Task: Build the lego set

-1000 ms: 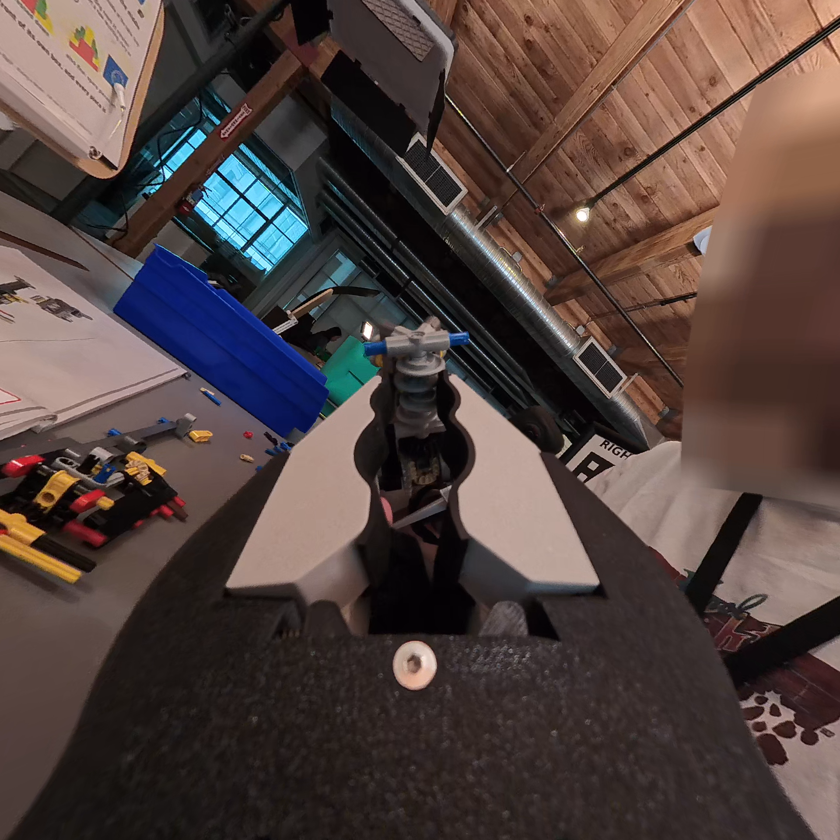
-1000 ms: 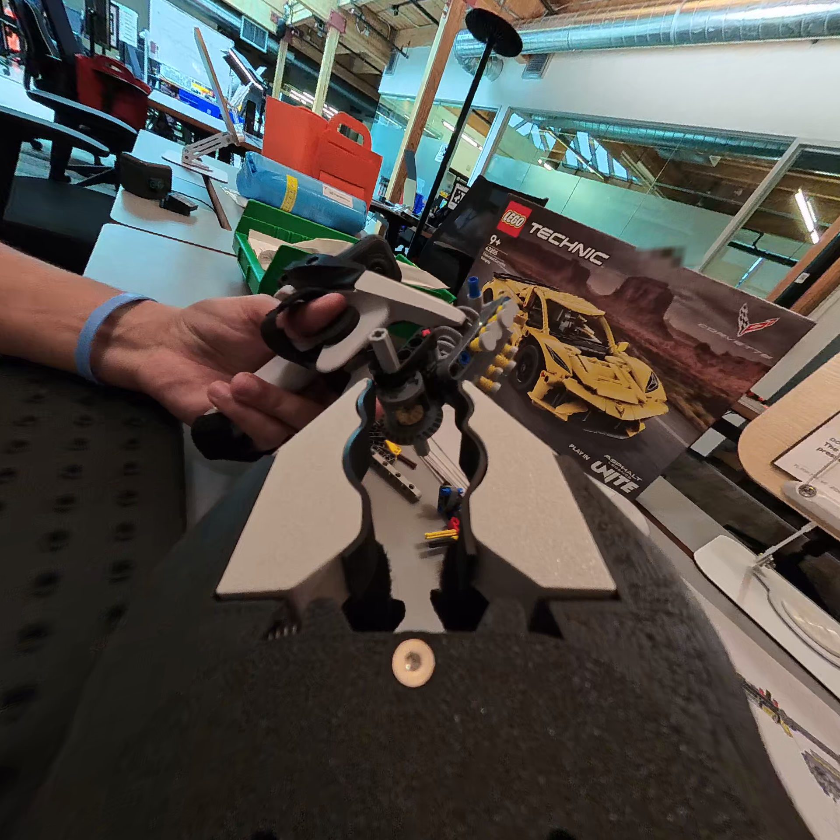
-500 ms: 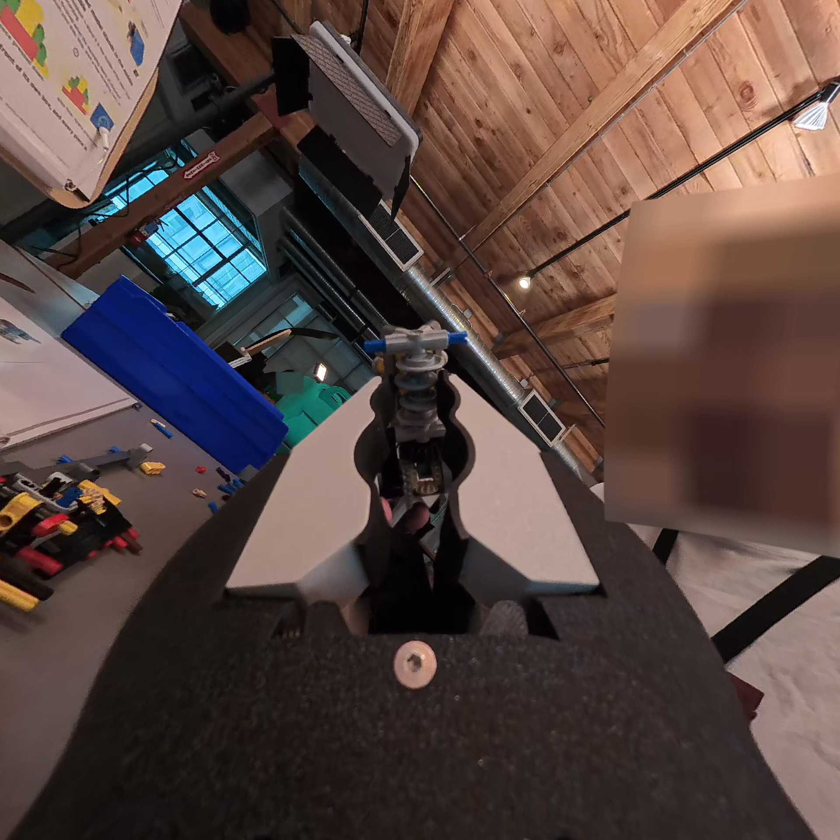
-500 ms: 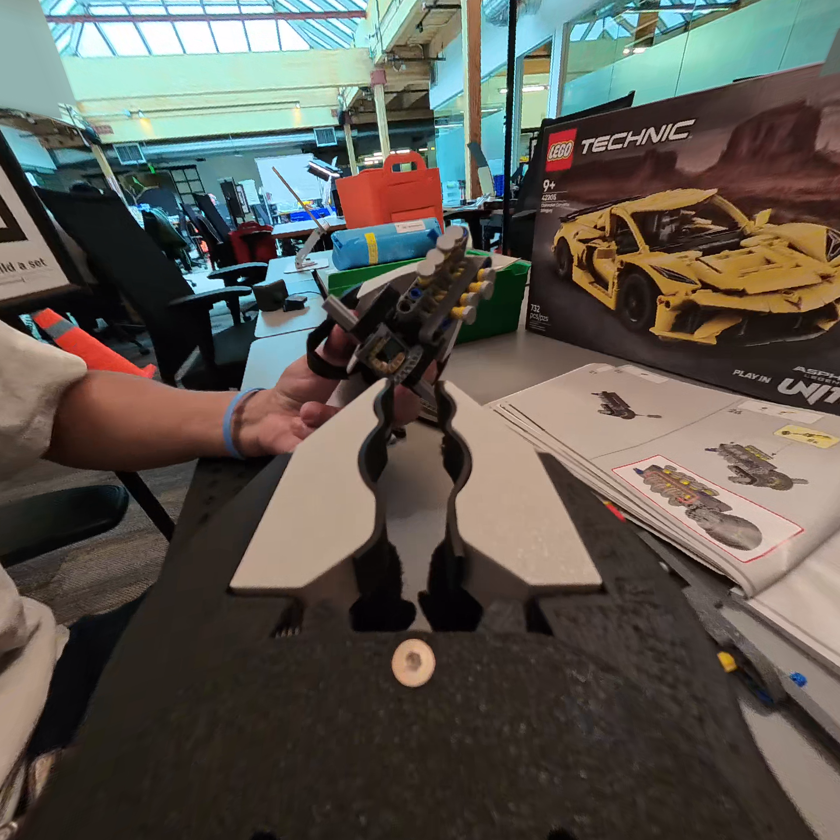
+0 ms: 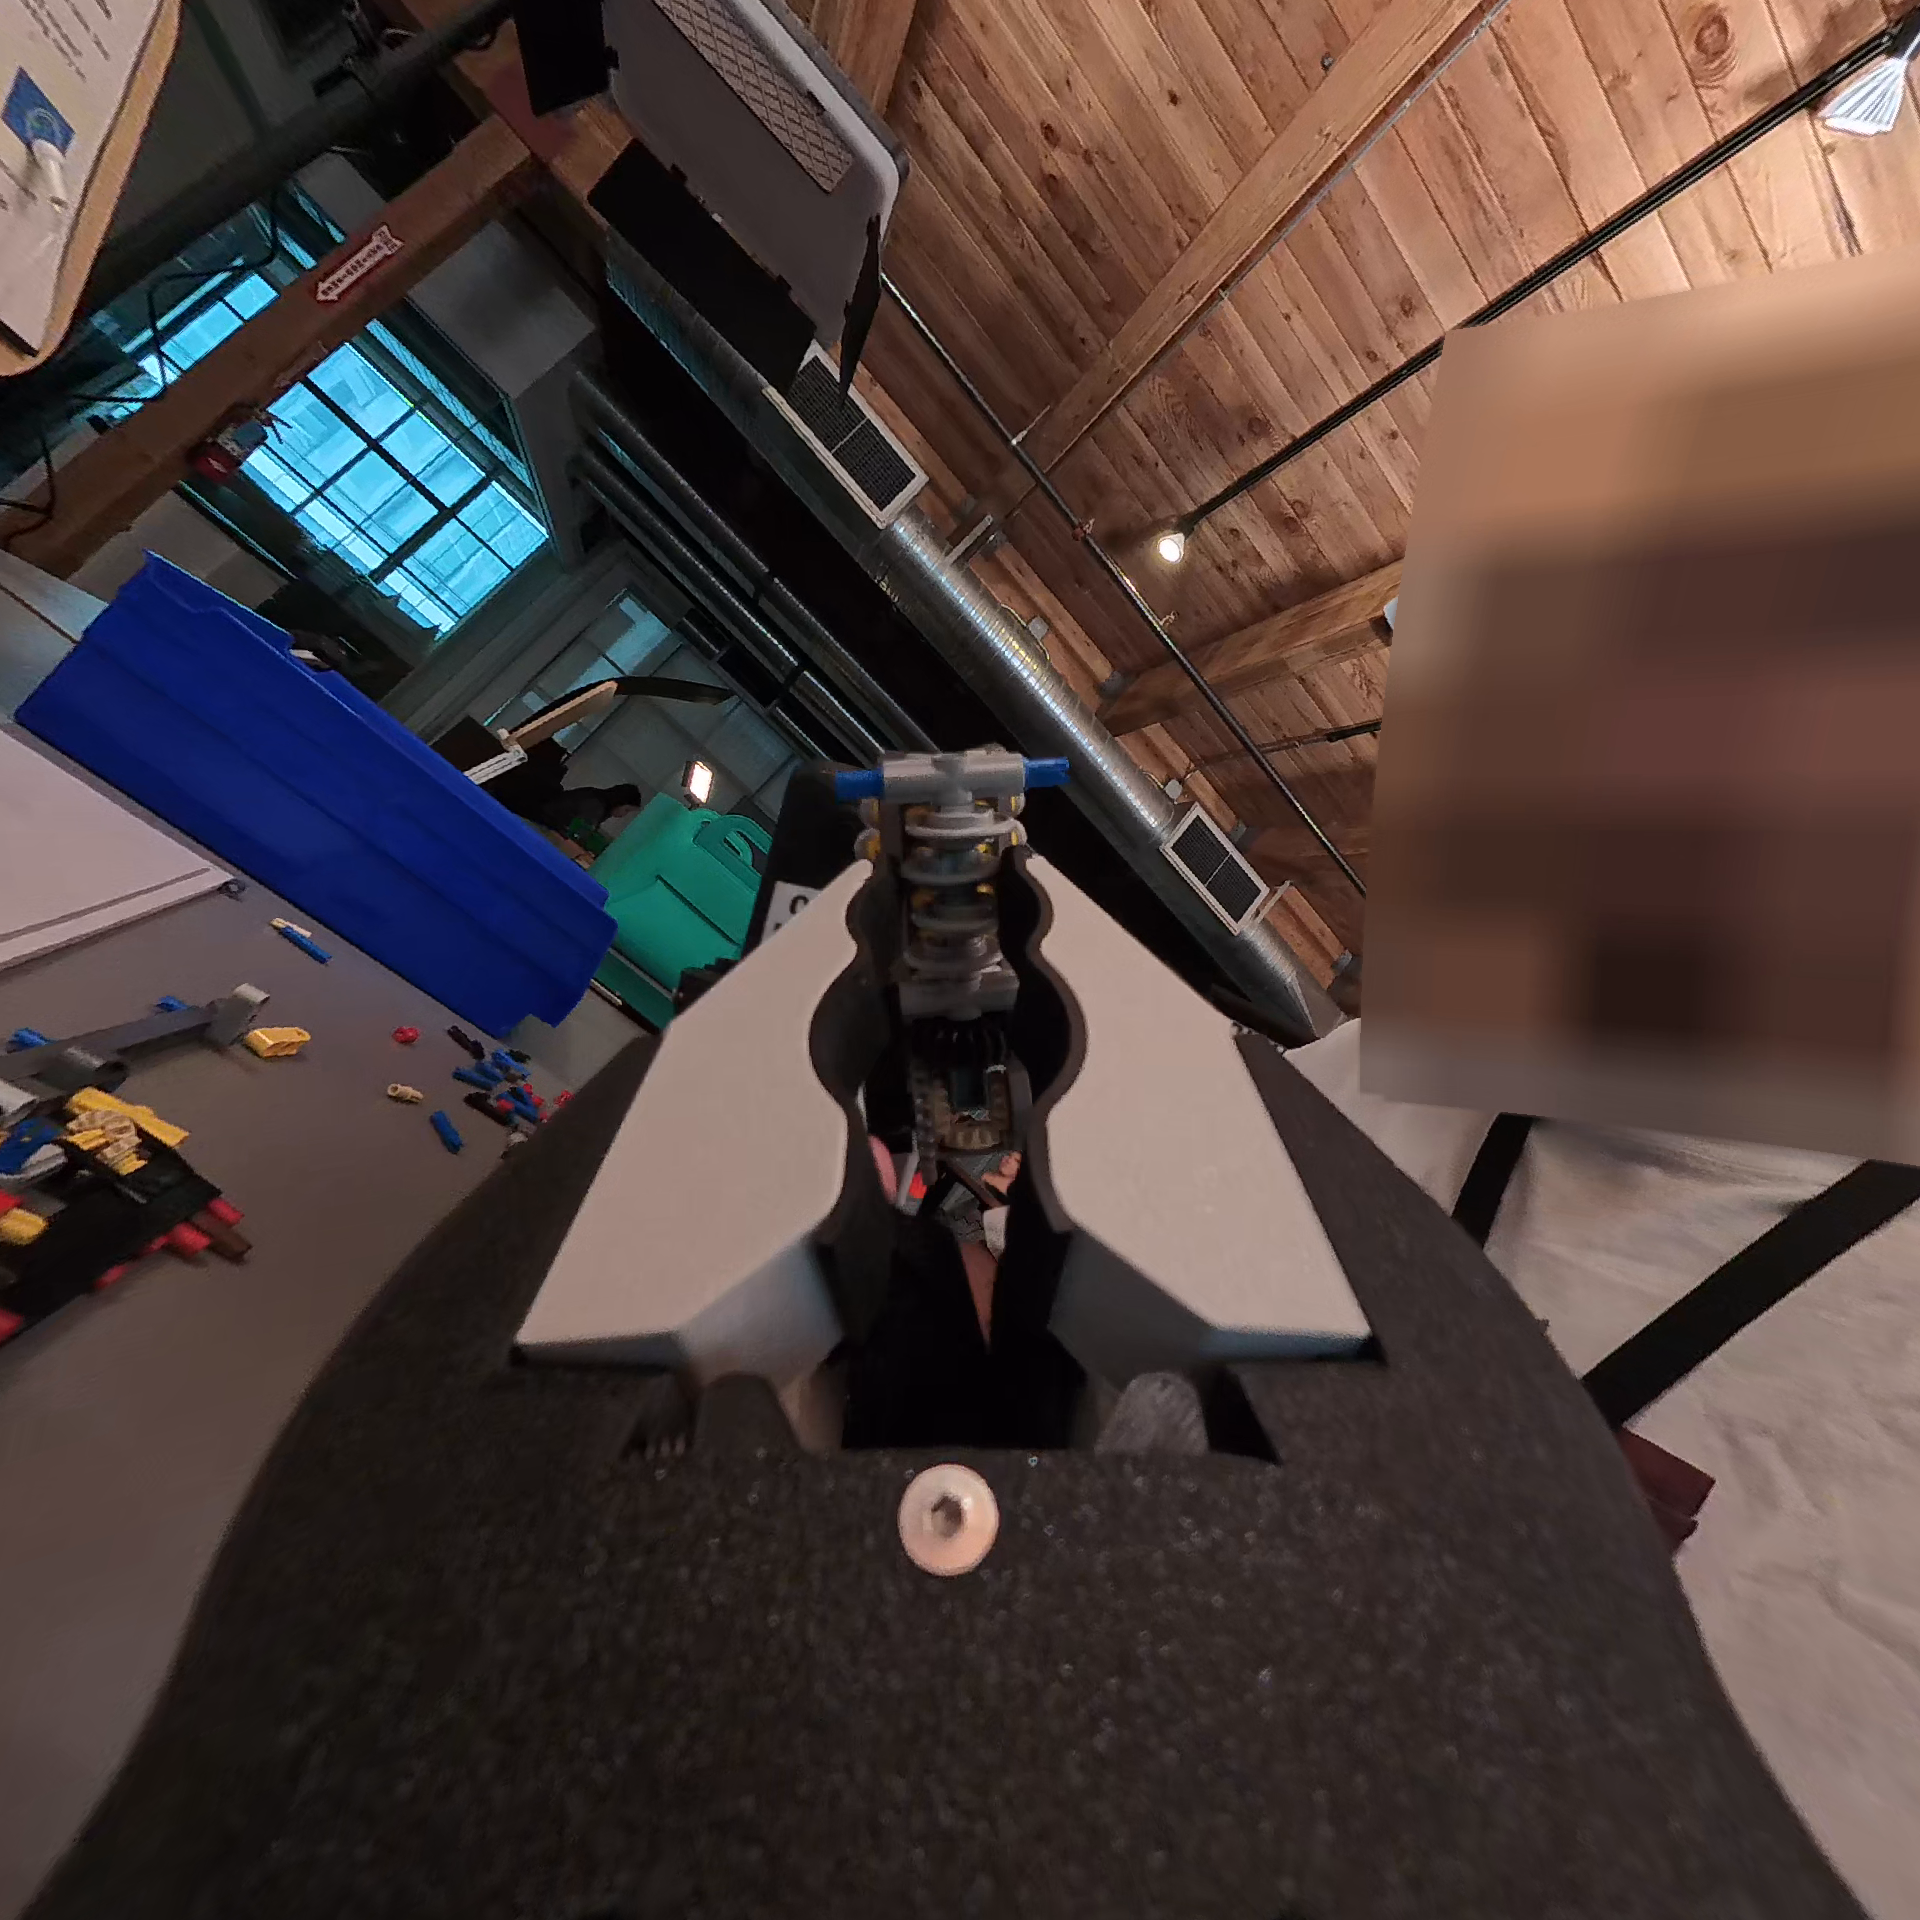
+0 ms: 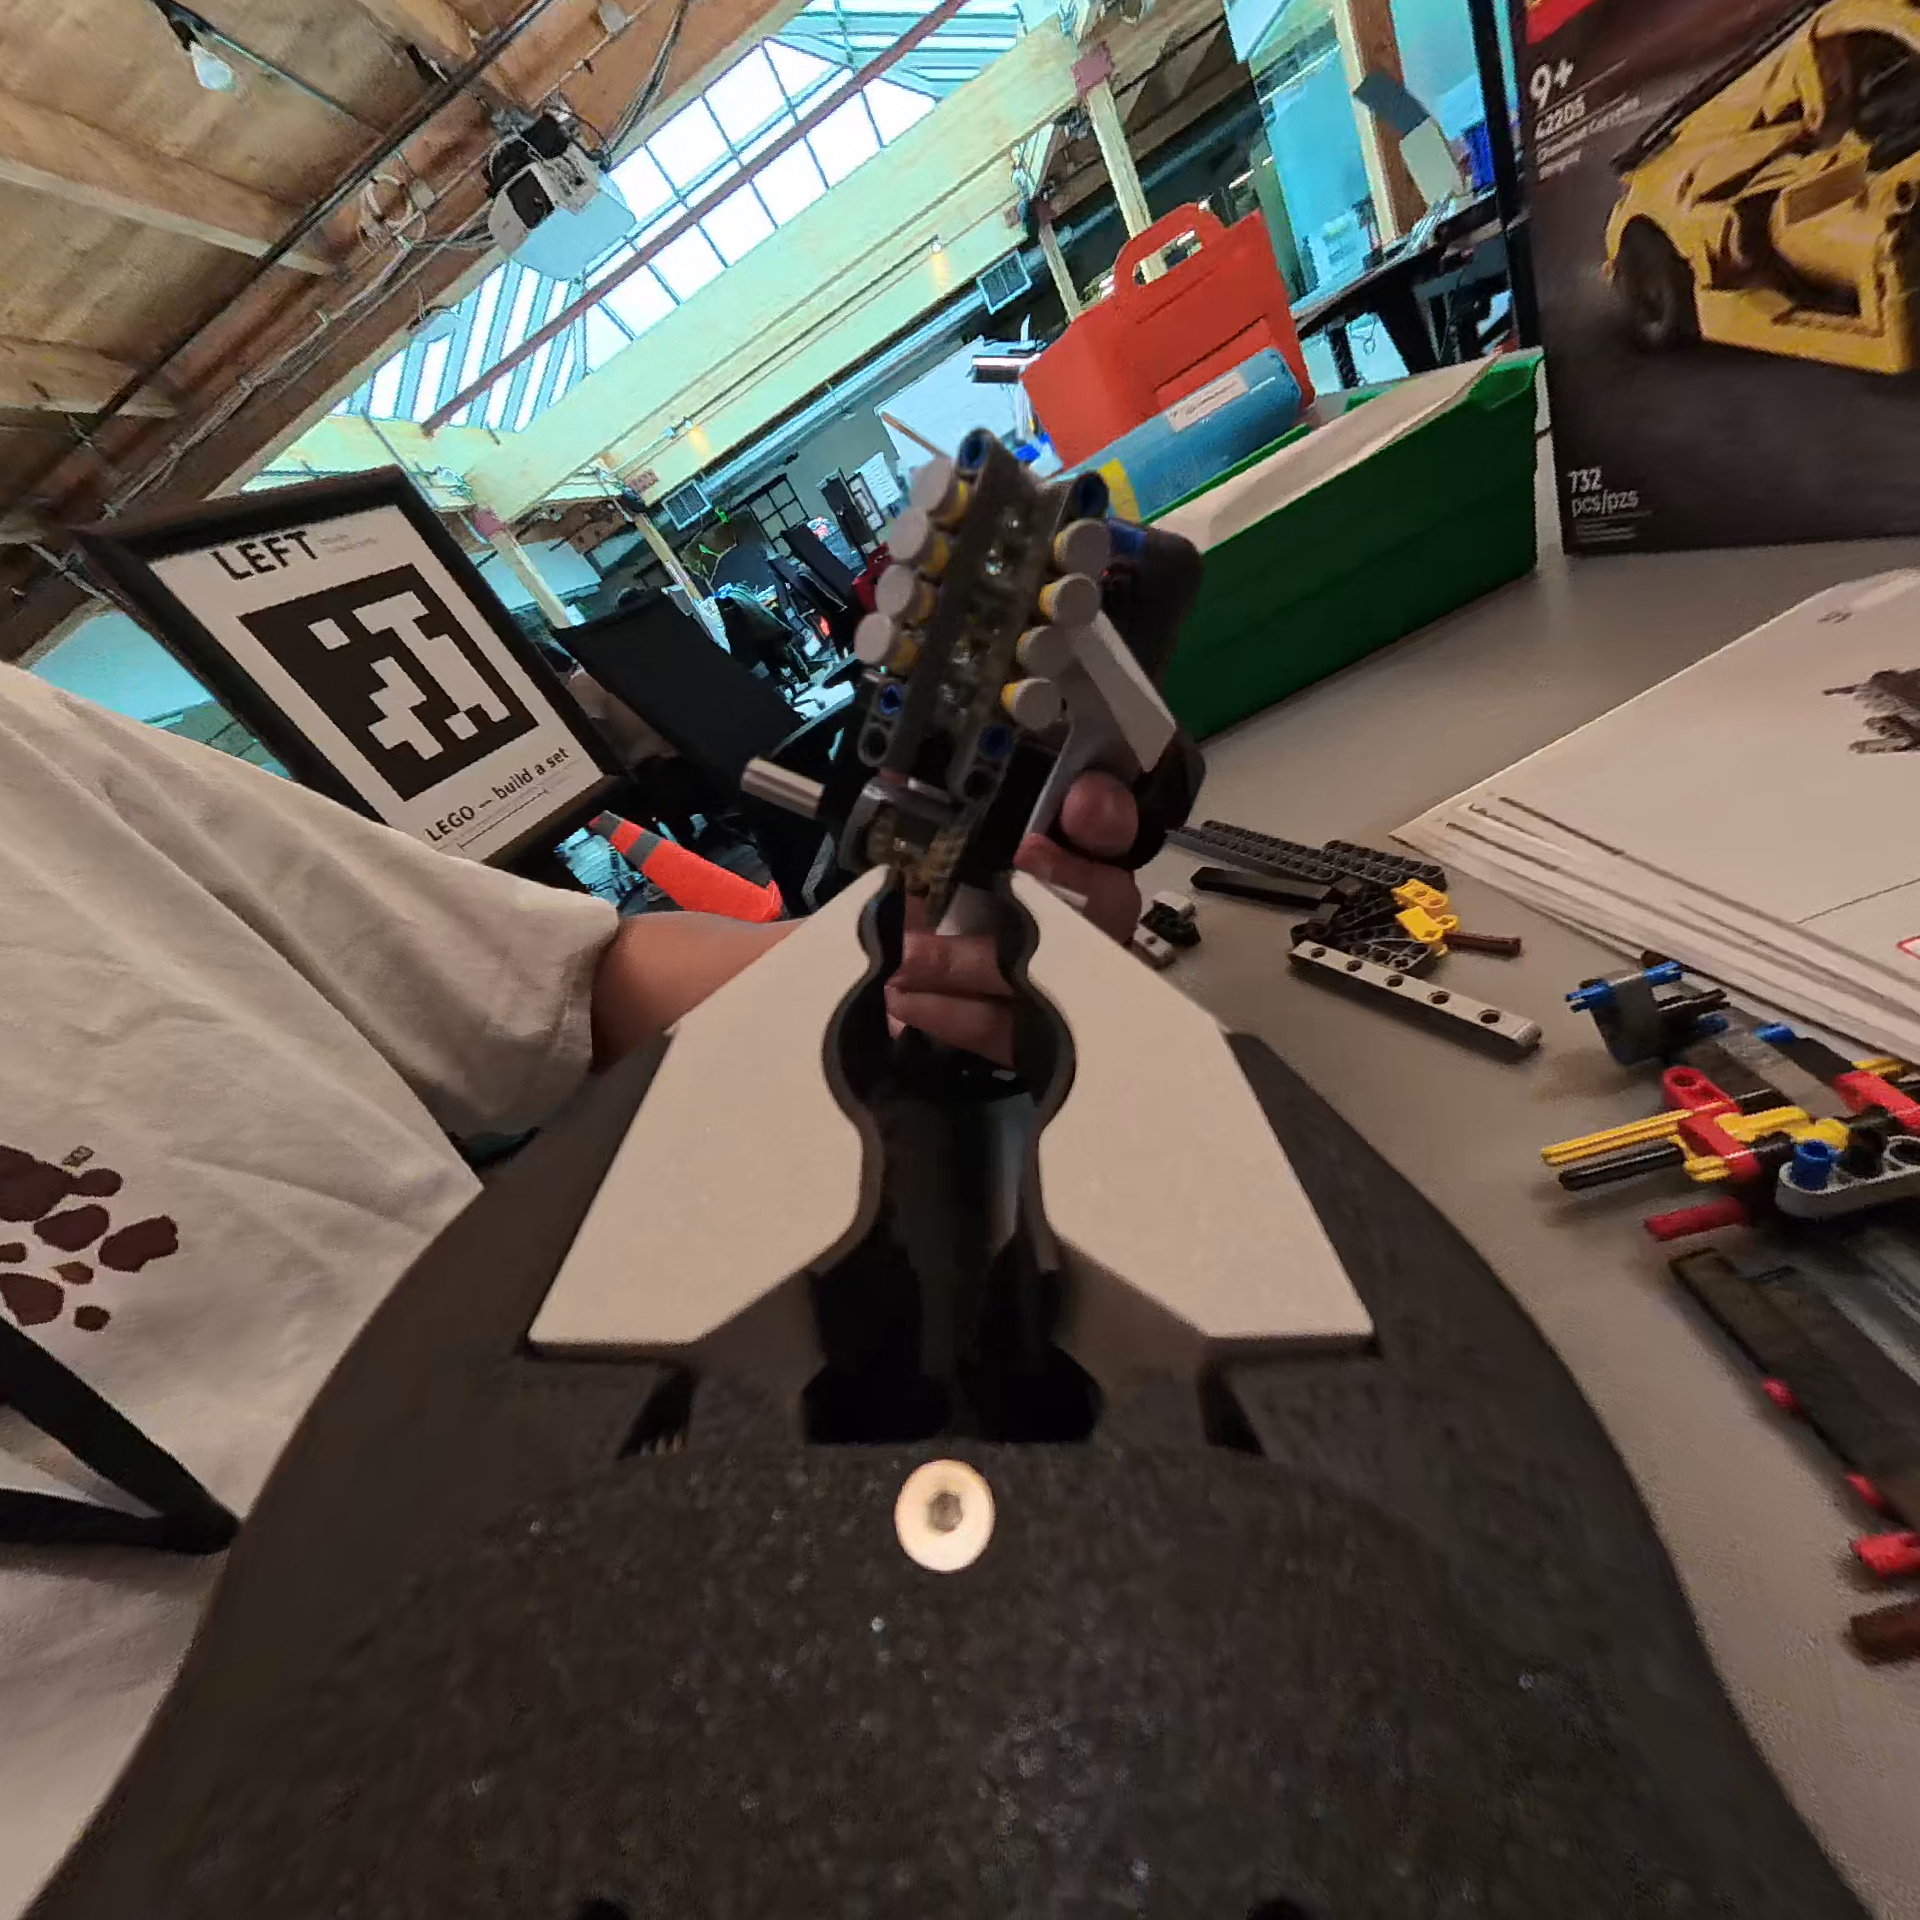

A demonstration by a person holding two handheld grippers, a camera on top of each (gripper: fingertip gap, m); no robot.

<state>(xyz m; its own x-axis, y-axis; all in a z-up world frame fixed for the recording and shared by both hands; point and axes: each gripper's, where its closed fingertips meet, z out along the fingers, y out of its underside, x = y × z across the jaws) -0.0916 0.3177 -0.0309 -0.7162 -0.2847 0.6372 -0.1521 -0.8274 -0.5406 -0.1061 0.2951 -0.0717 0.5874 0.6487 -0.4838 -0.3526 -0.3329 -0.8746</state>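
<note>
Grey table [image 6: 1351, 1049] under timber ceiling [image 5: 1195, 260]; both tongs [image 5: 951, 883] [image 6: 951, 883] clenched on lego assembly [image 6: 977, 665].

We see bright daylight from the skylight [image 6: 727, 197] and blue window [image 5: 384, 499], plus 1 glaring ceiling lamp [image 5: 1171, 547]. Wide-angle bending curves the edges. The loose parts [image 6: 1766, 1143] on the table [image 6: 1621, 1382] blur rightward; shadows stay soft.

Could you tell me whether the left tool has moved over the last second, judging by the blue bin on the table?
Yes. The left tool has swung right: the blue bin has slid leftward in the left wrist view.
</note>
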